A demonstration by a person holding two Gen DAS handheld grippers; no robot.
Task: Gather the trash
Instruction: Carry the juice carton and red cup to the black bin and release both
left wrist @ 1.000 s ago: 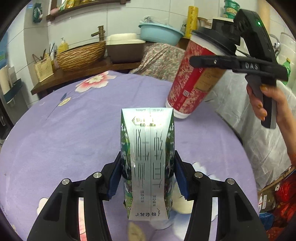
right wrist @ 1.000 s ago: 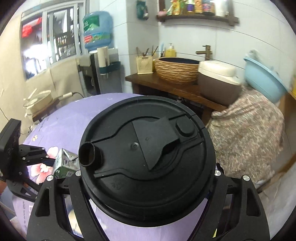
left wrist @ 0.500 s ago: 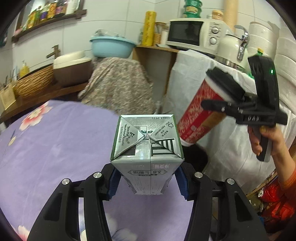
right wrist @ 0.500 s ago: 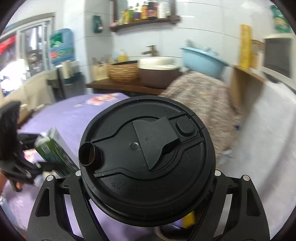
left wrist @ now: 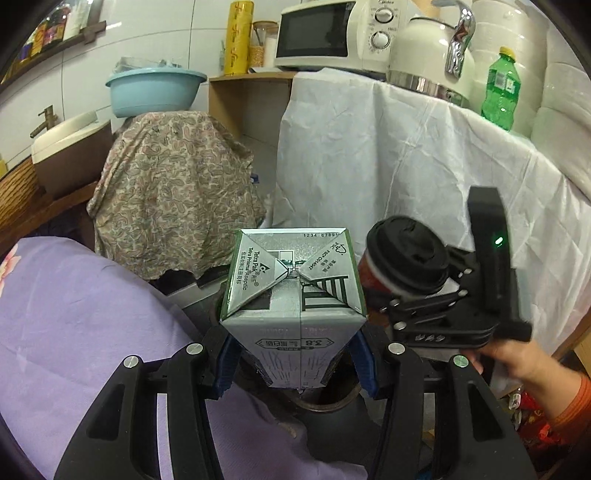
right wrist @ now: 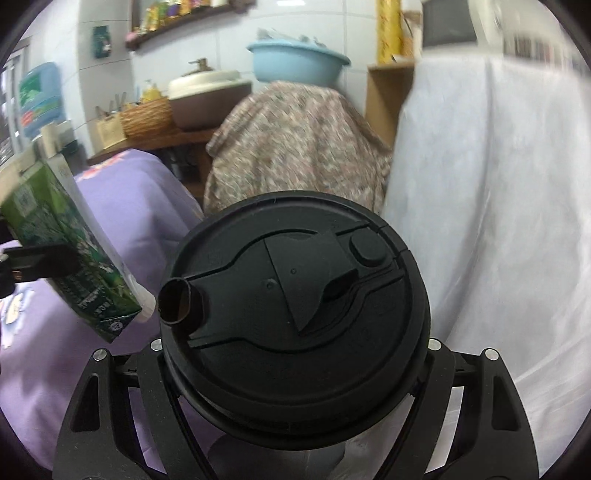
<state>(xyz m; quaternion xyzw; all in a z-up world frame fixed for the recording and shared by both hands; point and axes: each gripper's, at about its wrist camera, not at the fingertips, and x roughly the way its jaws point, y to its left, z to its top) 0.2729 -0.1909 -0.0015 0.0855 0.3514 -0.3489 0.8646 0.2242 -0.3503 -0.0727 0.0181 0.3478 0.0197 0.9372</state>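
My left gripper (left wrist: 295, 365) is shut on a green and silver milk carton (left wrist: 293, 310), tipped forward past the edge of the purple table (left wrist: 85, 314) and over a dark round bin (left wrist: 328, 406) below. The carton also shows at the left of the right wrist view (right wrist: 70, 254). My right gripper (right wrist: 295, 369) is shut on a red paper cup with a black lid (right wrist: 295, 314). In the left wrist view that cup (left wrist: 402, 266) and right gripper (left wrist: 443, 314) sit just right of the carton.
A white cloth covers a counter (left wrist: 424, 166) at the right, with a microwave (left wrist: 332, 33), a kettle (left wrist: 432, 55) and a green bottle (left wrist: 500, 88) on it. A paisley-covered object (left wrist: 173, 192) under a blue basin (left wrist: 155, 88) stands behind. Red packaging (left wrist: 532, 410) lies on the floor at right.
Both grippers swung right, off the table, and lowered. The carton went from upright over the table to tipped over the bin. The cup came down close beside the carton.
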